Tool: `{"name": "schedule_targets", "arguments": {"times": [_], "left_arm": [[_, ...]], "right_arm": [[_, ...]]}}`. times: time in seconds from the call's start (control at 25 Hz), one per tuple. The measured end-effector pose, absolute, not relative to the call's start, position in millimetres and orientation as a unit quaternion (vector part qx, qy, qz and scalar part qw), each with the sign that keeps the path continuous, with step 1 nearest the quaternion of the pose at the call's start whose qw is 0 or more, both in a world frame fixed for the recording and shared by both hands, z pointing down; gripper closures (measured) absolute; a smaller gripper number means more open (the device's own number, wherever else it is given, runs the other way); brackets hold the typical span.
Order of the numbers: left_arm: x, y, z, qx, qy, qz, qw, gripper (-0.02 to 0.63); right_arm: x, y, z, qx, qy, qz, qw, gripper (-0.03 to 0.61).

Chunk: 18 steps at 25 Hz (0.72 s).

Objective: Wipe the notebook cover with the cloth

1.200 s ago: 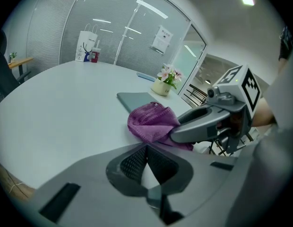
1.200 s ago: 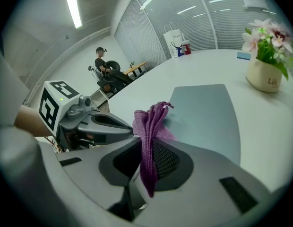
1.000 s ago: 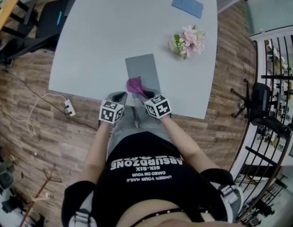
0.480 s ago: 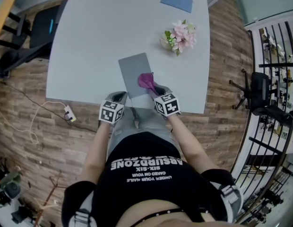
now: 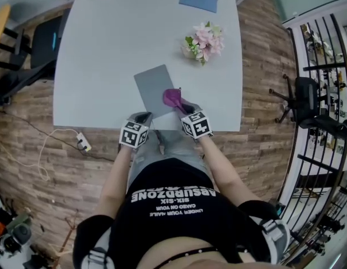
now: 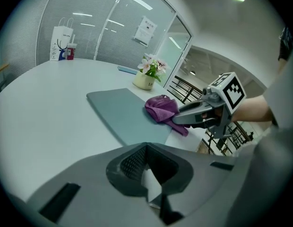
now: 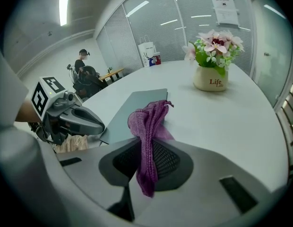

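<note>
Wiping looks to be the step in hand: the right gripper [image 5: 186,108] has its jaws clamped on the purple cloth [image 5: 173,97], whose bunched end lies on the grey notebook [image 5: 153,86] at its near right corner. The left gripper [image 5: 142,117] sits at the notebook's near left corner, jaws drawn together with nothing between them — whether it touches the cover cannot be told. Most of the cover beyond the cloth lies bare, so the next move likely calls for dragging the cloth away across it with light downward pressure, perhaps steadying the notebook on the white table [image 5: 95,49]. Beyond the notebook's far right stands a flower pot [image 5: 201,40] — well apart.
</note>
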State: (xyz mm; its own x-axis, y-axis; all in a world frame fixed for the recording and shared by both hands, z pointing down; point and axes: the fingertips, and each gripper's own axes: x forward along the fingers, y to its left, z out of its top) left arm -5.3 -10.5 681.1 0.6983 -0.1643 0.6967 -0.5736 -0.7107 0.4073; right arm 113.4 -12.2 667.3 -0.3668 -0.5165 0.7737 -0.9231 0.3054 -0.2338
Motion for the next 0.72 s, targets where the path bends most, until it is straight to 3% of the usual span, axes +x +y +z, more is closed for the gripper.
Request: {"name": "schedule_targets", "arguments": {"times": [0.72], "left_arm": [[1.3, -5.0, 688.7, 0.868, -0.190, 0.343, 0.304, 0.600]], "right_arm": [[116.1, -14.5, 669.2, 0.465, -0.760, 0.344, 0.296, 0.506]]}}
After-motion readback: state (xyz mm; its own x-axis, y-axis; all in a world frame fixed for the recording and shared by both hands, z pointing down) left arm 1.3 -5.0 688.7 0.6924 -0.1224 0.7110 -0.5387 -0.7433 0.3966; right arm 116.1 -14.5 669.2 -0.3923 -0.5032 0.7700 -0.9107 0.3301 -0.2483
